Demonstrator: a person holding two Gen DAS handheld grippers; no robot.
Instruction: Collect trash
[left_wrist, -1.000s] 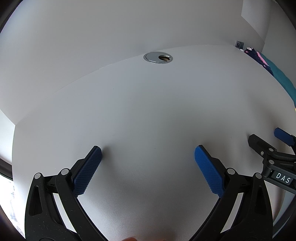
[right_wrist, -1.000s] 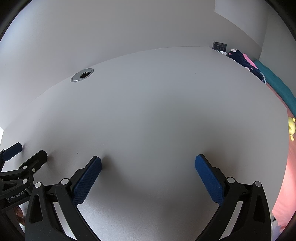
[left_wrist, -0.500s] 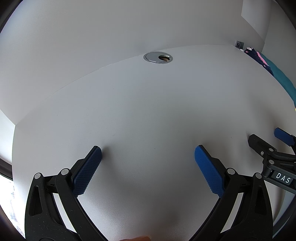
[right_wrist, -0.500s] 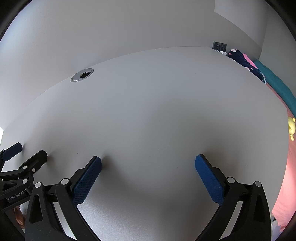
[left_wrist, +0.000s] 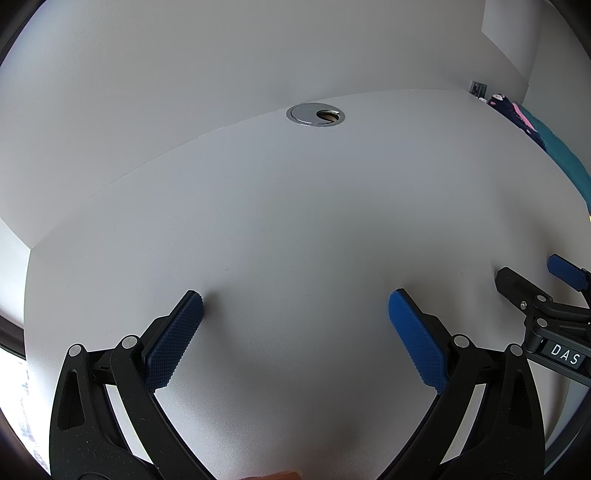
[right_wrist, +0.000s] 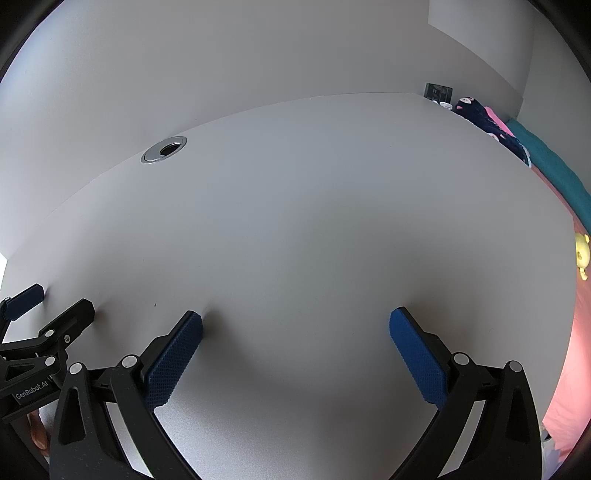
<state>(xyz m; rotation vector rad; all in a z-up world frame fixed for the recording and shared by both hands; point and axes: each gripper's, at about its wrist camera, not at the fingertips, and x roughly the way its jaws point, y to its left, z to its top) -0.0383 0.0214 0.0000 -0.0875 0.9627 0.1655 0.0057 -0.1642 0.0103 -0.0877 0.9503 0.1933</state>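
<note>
Two grippers: left gripper (left_wrist: 295, 321) and right gripper (right_wrist: 295, 336) are hovering, fingers spread wide, holding nothing.
Desk (right_wrist: 314, 206): showing no trash.
Progress: judging collection not visibly begun.

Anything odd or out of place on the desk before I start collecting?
Nothing looks spilled or damaged. The odd part: no trash shows on the desk, only the cable grommet. Both grippers, left and right, rest open and empty. Clothes lie beyond the far right edge.

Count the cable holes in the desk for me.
1: a round metal cable grommet at the desk's far edge by the wall, seen in both views. Desk parts beneath the grippers stay hidden.
</note>
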